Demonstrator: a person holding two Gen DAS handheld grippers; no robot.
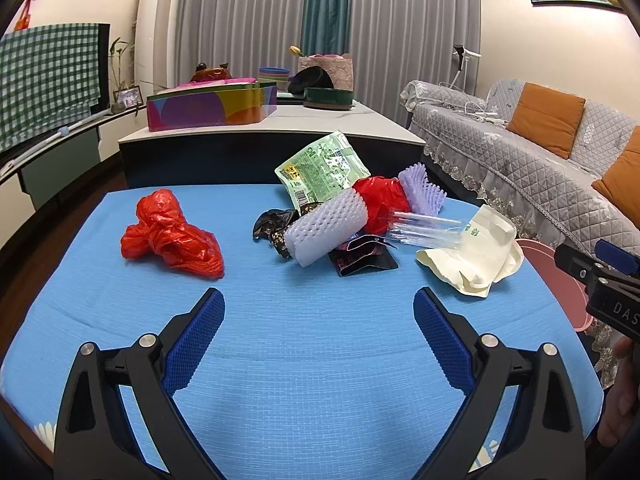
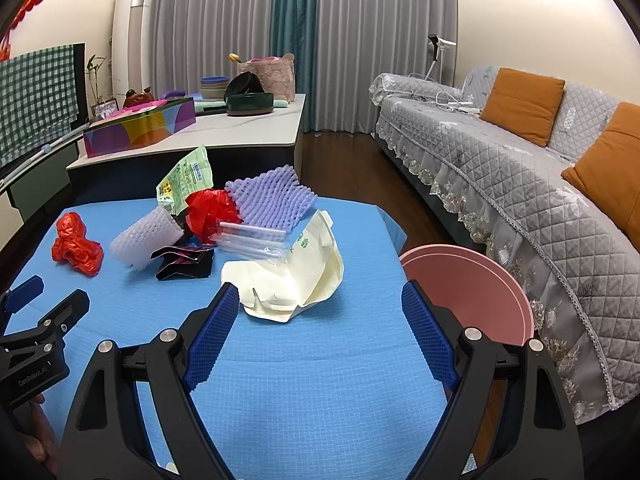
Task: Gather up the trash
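Blue mat (image 1: 320,340), scattered trash (image 1: 332,216)

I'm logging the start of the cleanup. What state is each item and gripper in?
Left gripper: open, empty.
Right gripper: open, empty.
Red bag: crumpled, lying apart from the pile.
White foam sleeve: rolled, on its side.
Purple foam net: spread open.
Cream paper bag: crumpled, on the blue cloth.
Green packet: propped up.
Pink bin: upright beside the table; its inside is hidden.

Both wrist views sit low and near, facing down-forward across the blue-covered counter (image 1: 320,344); left view from its left, right from its right. Shared: trash pile (image 2: 224,232).
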